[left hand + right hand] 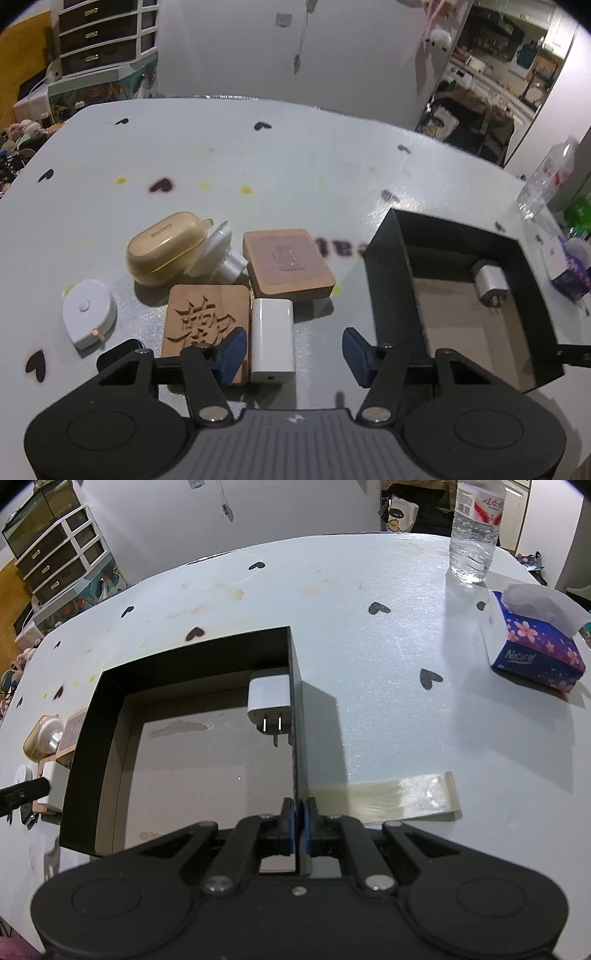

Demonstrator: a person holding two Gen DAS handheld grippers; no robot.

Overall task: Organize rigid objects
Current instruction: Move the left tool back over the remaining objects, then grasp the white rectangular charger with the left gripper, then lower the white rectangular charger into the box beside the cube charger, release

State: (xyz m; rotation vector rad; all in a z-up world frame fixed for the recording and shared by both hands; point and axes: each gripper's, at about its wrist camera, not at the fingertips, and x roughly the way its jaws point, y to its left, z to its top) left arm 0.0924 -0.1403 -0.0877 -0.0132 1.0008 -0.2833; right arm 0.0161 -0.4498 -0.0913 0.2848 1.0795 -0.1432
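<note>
Left wrist | table (280, 166) heart-dotted | left tongs (293, 350) parted, empty | right tongs (299, 825) clamping box wall (298, 738)

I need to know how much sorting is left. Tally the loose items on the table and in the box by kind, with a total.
White chargers: 2, one on the table and one in the black box
Wooden blocks: 2, carved and plain
Beige earbud case: 1
White tape measure: 1
White round-headed piece, kind unclear: 1
Total: 7
</note>
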